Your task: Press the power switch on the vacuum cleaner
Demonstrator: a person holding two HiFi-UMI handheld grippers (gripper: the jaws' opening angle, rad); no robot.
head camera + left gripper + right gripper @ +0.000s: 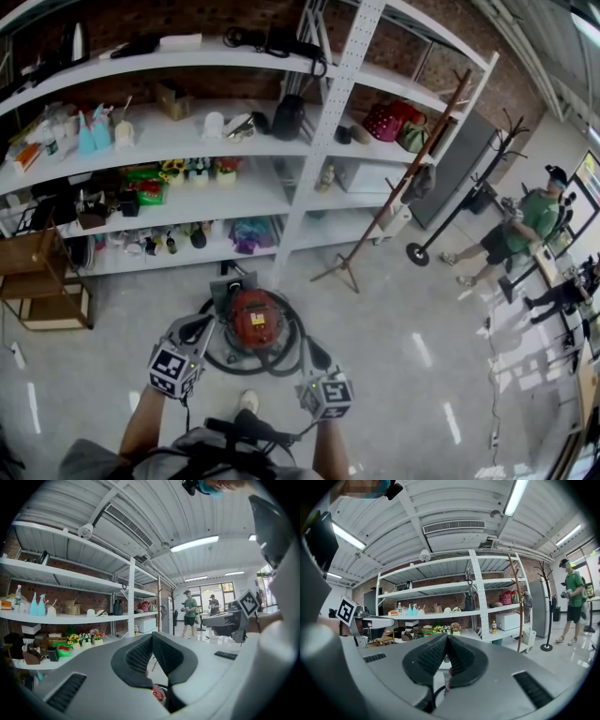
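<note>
red canister vacuum cleaner (253,319) sits on the floor (394,337) just in front of the foot of the middle upright of the white shelving unit (323,141). its black hose (281,361) loops around it. can't pick the power switch out on the red top.

left gripper (200,328) hovers at the vacuum's left edge, right gripper (316,356) at its right edge beside the hose. neither looks to be touching it.

left gripper view: claw (152,641) pressed together at the tips, nothing pinched, and a bit of red vacuum (158,695) shows below the pads. right gripper view: claw (446,641) also pressed together, empty.

wooden coat stand (394,202) leans right of the shelving. 1 person in a green shirt (525,225) stands well apart, toward the floor's right edge.
</note>
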